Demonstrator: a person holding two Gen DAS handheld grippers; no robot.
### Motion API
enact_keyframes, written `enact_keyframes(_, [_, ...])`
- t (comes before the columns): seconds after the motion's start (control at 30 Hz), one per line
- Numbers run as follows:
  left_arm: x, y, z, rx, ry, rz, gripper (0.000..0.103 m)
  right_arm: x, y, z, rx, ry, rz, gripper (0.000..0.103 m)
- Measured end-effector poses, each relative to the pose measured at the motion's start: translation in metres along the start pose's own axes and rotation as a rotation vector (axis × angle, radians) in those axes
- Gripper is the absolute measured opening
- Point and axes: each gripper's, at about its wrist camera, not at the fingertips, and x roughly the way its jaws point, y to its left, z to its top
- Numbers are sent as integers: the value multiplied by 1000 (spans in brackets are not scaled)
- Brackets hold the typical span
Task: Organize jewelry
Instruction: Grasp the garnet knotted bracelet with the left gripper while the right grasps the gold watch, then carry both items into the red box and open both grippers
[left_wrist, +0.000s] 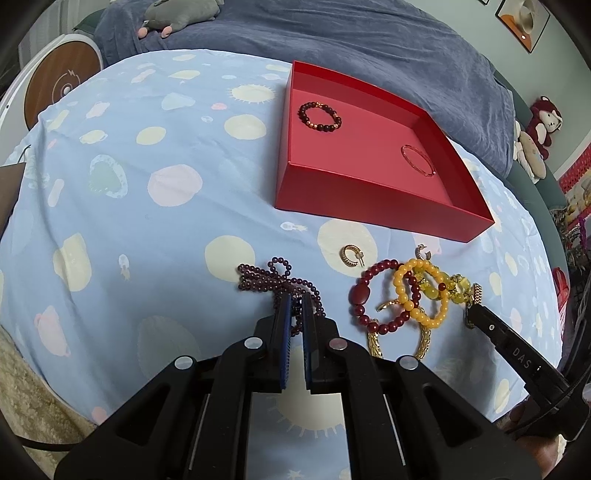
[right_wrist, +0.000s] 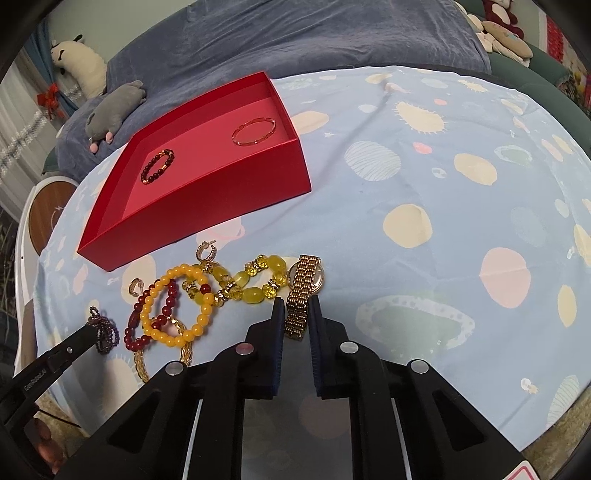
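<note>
A red box (left_wrist: 369, 192) (right_wrist: 207, 206) on the blue cloth holds a dark bead bracelet (left_wrist: 320, 116) (right_wrist: 157, 166) and a thin gold bangle (left_wrist: 418, 160) (right_wrist: 253, 131). In front of it lie a purple bead necklace (left_wrist: 280, 282) (right_wrist: 105, 330), a dark red bracelet (left_wrist: 373, 299), a yellow bracelet (left_wrist: 421, 291) (right_wrist: 181, 306), a yellow-green crystal bracelet (right_wrist: 255, 280), two hoop earrings (left_wrist: 351, 255) (right_wrist: 207, 252) and a gold watch (right_wrist: 303, 291). My left gripper (left_wrist: 295, 299) is shut on the purple necklace. My right gripper (right_wrist: 297, 306) is shut on the watch band.
A gold chain (left_wrist: 376, 339) lies partly under the bracelets. A blue blanket (left_wrist: 332, 40) and a grey plush toy (left_wrist: 173, 14) lie behind the box. A round wooden board (left_wrist: 59, 85) stands at the far left. Plush toys (left_wrist: 539, 129) sit at the right.
</note>
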Motion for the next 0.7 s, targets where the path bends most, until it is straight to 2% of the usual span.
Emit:
enact_keyframes(0.47, [-29,-13,4,17,-50,-54,5,-40,5,4,-15,-74,60,11])
enact_keyframes(0.7, [-44,-24,21,34,-84,-83,5,-56,8,23,-11,-123,105,11])
